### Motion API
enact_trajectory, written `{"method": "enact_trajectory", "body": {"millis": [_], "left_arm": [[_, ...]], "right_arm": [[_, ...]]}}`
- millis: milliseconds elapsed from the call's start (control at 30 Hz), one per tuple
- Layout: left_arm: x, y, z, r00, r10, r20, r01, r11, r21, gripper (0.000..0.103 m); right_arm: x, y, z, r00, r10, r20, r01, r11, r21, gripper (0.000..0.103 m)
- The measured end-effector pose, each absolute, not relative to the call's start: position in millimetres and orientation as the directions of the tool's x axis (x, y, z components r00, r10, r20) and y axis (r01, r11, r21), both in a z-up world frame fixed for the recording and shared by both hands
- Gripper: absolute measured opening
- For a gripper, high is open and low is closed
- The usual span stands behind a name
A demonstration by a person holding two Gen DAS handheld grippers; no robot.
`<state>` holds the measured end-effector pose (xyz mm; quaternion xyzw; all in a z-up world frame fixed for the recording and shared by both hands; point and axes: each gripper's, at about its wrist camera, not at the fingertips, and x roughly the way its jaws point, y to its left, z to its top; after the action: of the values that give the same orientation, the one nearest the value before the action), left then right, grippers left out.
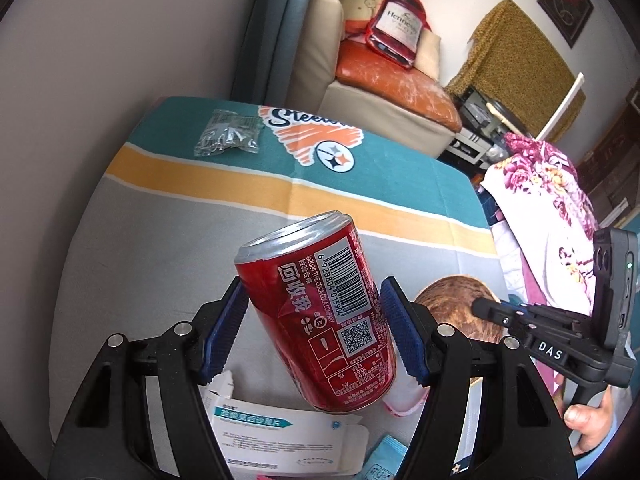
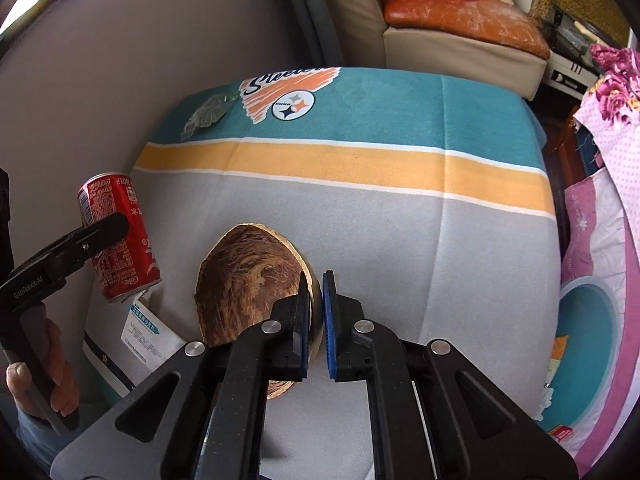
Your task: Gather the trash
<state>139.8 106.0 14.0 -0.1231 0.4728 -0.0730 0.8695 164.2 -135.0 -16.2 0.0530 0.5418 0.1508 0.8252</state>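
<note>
My left gripper [image 1: 312, 304] is shut on a red Coca-Cola can [image 1: 320, 312] and holds it tilted above the table; the can also shows at the left of the right wrist view [image 2: 118, 236]. My right gripper [image 2: 317, 288] is shut on the rim of a brown wooden bowl [image 2: 248, 284], which is tipped on its edge. The bowl also shows behind the can [image 1: 460, 300]. A flattened white medicine box [image 1: 276, 436] lies under the can, also seen in the right view [image 2: 144, 340]. A clear plastic wrapper [image 1: 228, 134] lies at the table's far left.
The table wears a grey, yellow and teal Steelers cloth [image 2: 400, 216]. A grey wall [image 1: 120, 60] runs along its left side. A sofa [image 1: 384, 92] stands beyond. Floral pink bedding [image 2: 600, 240] lies to the right. A blue packet [image 1: 384, 460] sits near the box.
</note>
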Motion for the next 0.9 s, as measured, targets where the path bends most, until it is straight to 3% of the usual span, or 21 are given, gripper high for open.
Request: {"method": "enact_trajectory", "body": {"millis": [433,567,633,900], "left_arm": [[122.9,-28.4,24.9,0.497,-0.321,-0.806,0.226,0.945,-0.236,0.067],[116.4,-71.0,20.0,0.468,-0.349,-0.812,0.289,0.929,-0.232,0.058],[115.0,-87.9,12.9,0.458,-0.329,-0.825,0.305,0.931,-0.202,0.053],[120.8,-105.4,-19.5,0.429,-0.288,-0.856,0.286,0.942,-0.174,0.053]], "right_arm": [[109.3,-259.1,3.2,0.47,0.204,-0.859,-0.037,0.977,0.212,0.006],[92.1,-294.3,2.5,0.491,0.185,-0.851,0.013,0.976,0.219,0.006],[85.2,-308.2,-0.5,0.495,0.183,-0.849,0.032,0.973,0.228,0.006],[77.4,-330.1,-24.3,0.474,0.196,-0.859,0.055,0.966,0.251,0.006]]}}
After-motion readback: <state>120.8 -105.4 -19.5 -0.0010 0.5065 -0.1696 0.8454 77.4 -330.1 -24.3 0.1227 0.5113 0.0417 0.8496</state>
